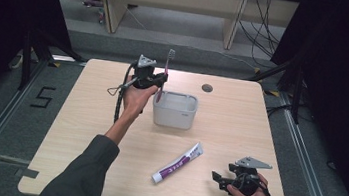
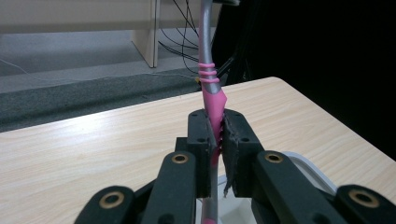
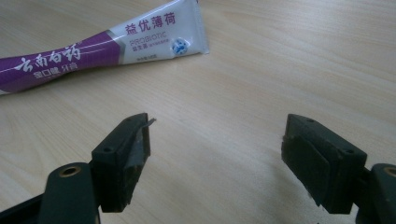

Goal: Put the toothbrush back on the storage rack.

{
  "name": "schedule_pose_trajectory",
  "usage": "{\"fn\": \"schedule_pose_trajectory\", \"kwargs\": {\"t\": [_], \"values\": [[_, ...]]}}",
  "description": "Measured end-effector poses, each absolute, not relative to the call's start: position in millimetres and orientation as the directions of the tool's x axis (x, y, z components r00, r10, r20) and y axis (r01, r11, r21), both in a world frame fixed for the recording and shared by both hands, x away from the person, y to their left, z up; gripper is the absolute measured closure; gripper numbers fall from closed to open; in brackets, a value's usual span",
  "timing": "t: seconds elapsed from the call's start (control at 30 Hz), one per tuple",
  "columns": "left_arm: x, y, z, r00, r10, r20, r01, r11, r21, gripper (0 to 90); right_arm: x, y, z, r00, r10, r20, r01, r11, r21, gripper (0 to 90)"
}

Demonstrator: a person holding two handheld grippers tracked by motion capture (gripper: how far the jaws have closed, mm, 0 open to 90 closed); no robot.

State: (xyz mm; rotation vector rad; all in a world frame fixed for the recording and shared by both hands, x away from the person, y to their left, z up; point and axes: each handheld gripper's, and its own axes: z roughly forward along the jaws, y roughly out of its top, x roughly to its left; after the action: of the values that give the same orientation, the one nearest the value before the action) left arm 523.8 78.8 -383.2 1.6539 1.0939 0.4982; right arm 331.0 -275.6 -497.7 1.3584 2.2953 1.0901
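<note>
A pink and grey toothbrush [image 1: 165,74] stands upright, bristles up, with my left gripper [image 1: 157,80] shut on its handle just left of the white tub [image 1: 175,110]. In the left gripper view the jaws pinch the pink toothbrush [image 2: 208,88] and its lower end hangs over the tub's rim [image 2: 310,169]. My right gripper [image 1: 220,178] rests open near the table's front right, nothing between its jaws. A purple and white toothpaste tube [image 1: 178,163] lies flat to its left; in the right gripper view the tube [image 3: 100,46] lies beyond the open right gripper [image 3: 215,140].
The wooden table [image 1: 239,131] has a round cable hole [image 1: 207,88] behind the tub. Black curtains flank both sides, and table legs and cables stand on the floor beyond the far edge.
</note>
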Motion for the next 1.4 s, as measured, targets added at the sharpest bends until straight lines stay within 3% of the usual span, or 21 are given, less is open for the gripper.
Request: {"fn": "schedule_pose_trajectory", "kwargs": {"t": [0.93, 1.3, 1.4], "values": [[521.2, 74.6, -415.3, 0.459, 0.878, -0.137, 0.495, -0.126, 0.86, 76.5, 331.4, -275.4, -498.5, -0.54, 0.829, 0.146, 0.636, 0.288, 0.716, 24.6], [508.4, 86.7, -396.3, 0.42, 0.897, -0.139, 0.496, -0.098, 0.863, 50.6, 331.0, -275.7, -497.9, -0.532, 0.833, 0.151, 0.637, 0.276, 0.72, 24.6], [503.5, 93.1, -390.2, 0.43, 0.891, -0.146, 0.497, -0.099, 0.862, 47.9, 331.1, -275.8, -498.0, -0.534, 0.832, 0.149, 0.635, 0.279, 0.721, 24.6]]}}
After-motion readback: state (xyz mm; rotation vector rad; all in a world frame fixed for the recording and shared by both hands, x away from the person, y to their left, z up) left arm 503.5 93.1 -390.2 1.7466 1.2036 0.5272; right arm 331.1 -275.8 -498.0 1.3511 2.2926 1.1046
